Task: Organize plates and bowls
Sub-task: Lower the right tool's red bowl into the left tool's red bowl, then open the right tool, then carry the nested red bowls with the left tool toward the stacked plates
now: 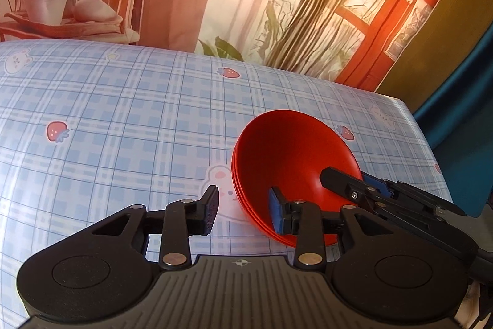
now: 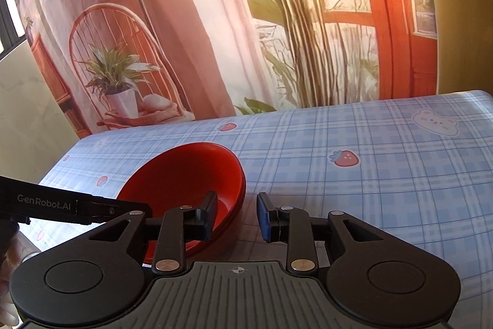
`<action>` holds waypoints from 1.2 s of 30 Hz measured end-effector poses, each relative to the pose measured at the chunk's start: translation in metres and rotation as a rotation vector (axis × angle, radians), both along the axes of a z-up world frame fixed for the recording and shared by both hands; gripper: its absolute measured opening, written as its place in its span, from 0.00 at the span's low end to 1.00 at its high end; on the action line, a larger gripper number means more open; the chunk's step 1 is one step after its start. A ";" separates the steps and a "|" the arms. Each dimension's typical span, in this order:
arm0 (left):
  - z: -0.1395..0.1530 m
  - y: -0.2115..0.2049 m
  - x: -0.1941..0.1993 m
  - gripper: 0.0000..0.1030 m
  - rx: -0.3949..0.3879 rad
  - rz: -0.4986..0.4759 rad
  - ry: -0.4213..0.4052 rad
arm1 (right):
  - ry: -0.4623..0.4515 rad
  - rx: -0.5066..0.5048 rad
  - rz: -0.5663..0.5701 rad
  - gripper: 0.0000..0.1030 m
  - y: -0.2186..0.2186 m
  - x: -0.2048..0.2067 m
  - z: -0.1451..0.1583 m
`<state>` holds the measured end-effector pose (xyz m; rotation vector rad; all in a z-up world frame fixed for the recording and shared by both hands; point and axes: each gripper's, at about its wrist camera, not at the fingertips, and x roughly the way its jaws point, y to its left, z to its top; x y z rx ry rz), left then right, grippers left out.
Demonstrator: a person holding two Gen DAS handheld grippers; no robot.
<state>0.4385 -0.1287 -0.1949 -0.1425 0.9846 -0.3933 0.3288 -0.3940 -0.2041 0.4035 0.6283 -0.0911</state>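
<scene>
A stack of nested red bowls [image 1: 292,156] sits on the blue checked tablecloth [image 1: 123,119], and both grippers straddle its rim from opposite sides. My left gripper [image 1: 245,213] is open: its blue pad is inside the top bowl, its black finger outside, and neither pad presses the rim. My right gripper [image 1: 351,181] reaches over the far right rim. In the right wrist view the red bowls [image 2: 185,174] lie left of centre. There my right gripper [image 2: 237,215] is open, its left finger inside the bowl and its blue pad outside. A left gripper finger [image 2: 92,207] enters from the left.
The tablecloth [image 2: 369,174] carries strawberry and bear prints. The table's right edge [image 1: 431,150] drops off just beyond the bowls. A printed backdrop [image 1: 277,5] of curtains and plants hangs behind the far edge. Part of a hand [image 2: 12,248] shows at lower left.
</scene>
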 end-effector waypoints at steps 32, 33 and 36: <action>-0.016 0.004 0.008 0.21 -0.121 -0.005 0.037 | -0.028 0.085 -0.057 0.29 0.000 -0.004 -0.014; -0.016 0.004 0.008 0.20 -0.120 -0.005 0.037 | -0.031 0.097 -0.066 0.28 -0.002 -0.005 -0.014; -0.015 0.004 0.008 0.20 -0.120 -0.006 0.039 | -0.040 0.112 -0.074 0.25 -0.003 -0.007 -0.014</action>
